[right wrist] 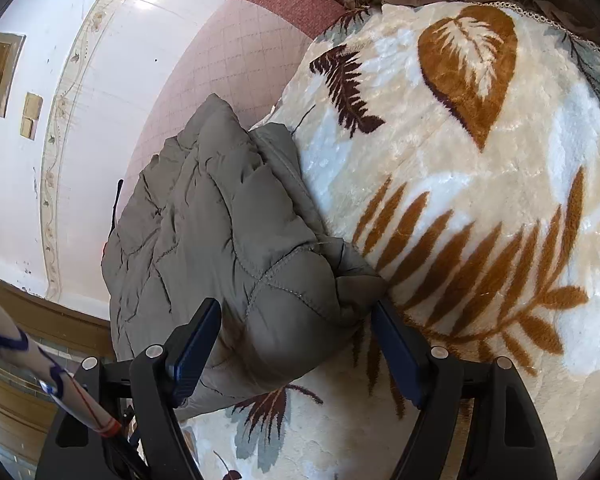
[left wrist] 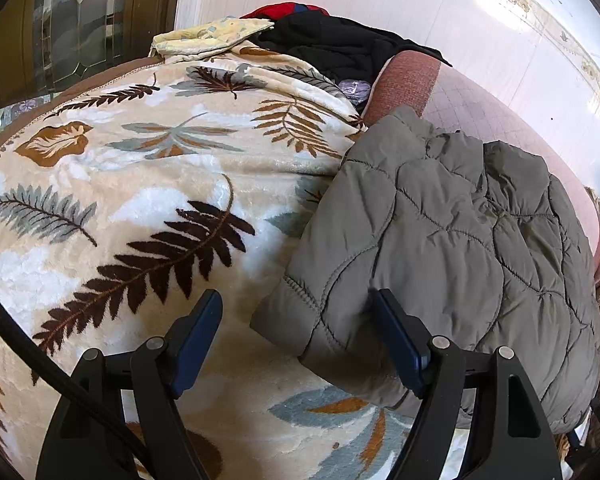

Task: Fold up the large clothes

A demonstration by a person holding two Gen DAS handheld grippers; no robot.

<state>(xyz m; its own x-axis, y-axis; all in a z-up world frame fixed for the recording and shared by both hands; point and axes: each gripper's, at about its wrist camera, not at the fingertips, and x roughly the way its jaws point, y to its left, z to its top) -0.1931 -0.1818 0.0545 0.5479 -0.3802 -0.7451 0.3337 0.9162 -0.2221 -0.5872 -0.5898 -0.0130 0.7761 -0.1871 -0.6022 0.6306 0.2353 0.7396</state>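
Note:
A grey quilted jacket (left wrist: 452, 232) lies folded in a bundle on a cream blanket with a leaf print (left wrist: 140, 184), at the blanket's right edge. My left gripper (left wrist: 296, 300) is open over the jacket's near corner. Its right finger (left wrist: 400, 344) rests against the grey fabric and its left finger hangs over bare blanket. In the right wrist view the same jacket (right wrist: 228, 232) lies to the left on the blanket (right wrist: 480, 184). My right gripper (right wrist: 296, 308) is open, with the jacket's near corner lying loose between its fingers.
A black garment (left wrist: 340, 44), a pale yellow cloth (left wrist: 208, 38) and something red are piled at the far end. A pink checked sheet (left wrist: 480, 108) runs along the white wall behind the jacket. A black cable (left wrist: 40, 364) crosses the lower left. A rolled paper tube (right wrist: 40, 364) sticks in at lower left.

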